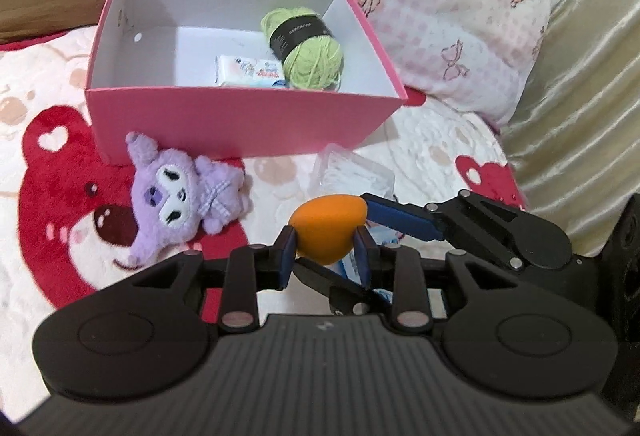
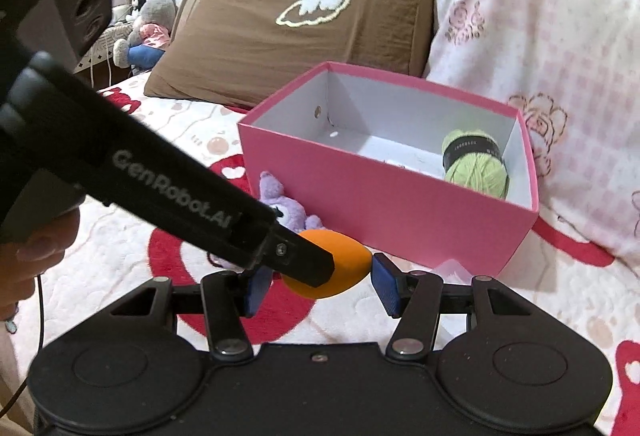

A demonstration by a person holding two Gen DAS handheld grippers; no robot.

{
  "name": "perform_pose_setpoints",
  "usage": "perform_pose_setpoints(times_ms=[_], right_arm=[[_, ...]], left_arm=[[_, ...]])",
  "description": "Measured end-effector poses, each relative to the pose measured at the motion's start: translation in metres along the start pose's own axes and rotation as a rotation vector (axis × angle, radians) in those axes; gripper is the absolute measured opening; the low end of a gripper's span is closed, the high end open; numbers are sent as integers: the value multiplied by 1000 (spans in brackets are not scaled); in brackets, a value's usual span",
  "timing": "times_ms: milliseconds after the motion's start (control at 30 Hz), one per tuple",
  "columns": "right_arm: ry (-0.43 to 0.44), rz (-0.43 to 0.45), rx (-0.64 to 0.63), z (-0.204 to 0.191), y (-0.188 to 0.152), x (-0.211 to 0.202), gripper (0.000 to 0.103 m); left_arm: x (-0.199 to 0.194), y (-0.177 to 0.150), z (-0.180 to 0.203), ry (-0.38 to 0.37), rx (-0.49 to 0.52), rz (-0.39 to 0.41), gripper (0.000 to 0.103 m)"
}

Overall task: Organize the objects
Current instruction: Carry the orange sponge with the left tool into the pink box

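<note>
Item: orange sponge egg, held clear of the bed between the narrow-set fingers of the left gripper, pads pressing on its two flanks near the broad end. The right gripper stands alongside with fingers half spread; its right pad sits just off the egg's pointed tip, not pressing (whether its left pad touches is hidden behind the other tool's finger). Handling, as judged: very light, soft and springy, matt rather than slippery, not fragile; it will dent under a hard squeeze, so a gentle hold across the widest part suits it best. Destination, presumably: pink box on the bedspread, already containing a green yarn ball and a small white packet. Loose on the bed: purple plush toy before the box, and a clear plastic case, mostly covered by the grippers. Print on the packet and yarn label is too small to read.
</note>
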State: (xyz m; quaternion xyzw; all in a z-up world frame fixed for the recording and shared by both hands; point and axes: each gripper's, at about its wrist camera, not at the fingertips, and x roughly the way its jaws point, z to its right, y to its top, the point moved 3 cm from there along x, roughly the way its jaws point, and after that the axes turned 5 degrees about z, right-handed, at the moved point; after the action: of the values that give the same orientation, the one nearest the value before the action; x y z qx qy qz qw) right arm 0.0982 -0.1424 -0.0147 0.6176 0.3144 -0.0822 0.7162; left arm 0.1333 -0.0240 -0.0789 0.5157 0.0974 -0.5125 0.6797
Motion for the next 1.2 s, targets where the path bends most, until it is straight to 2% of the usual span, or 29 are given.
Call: perform_pose_setpoints(times_ms=[400,533,600,833,1033,1200], right_arm=[[-15,28,-85,-17,0,-19,65],[-20,40,-59,-12,-1,-23,60],[-21,53,-50,-9,1,-26,57],[-22,74,-35,-4,13,-32,54],[10,50,-8,1,32,-30,55],[60,19,66,17,50,-23,55]], left_arm=[[-29,-1,21,25,32,4,31],[-33,2,37,59,99,24,31],[-37,4,42,52,127,39,34],[-46,18,47,54,146,49,35],[-51,39,42,39,99,20,35],[-52,63,37,32,38,10,33]])
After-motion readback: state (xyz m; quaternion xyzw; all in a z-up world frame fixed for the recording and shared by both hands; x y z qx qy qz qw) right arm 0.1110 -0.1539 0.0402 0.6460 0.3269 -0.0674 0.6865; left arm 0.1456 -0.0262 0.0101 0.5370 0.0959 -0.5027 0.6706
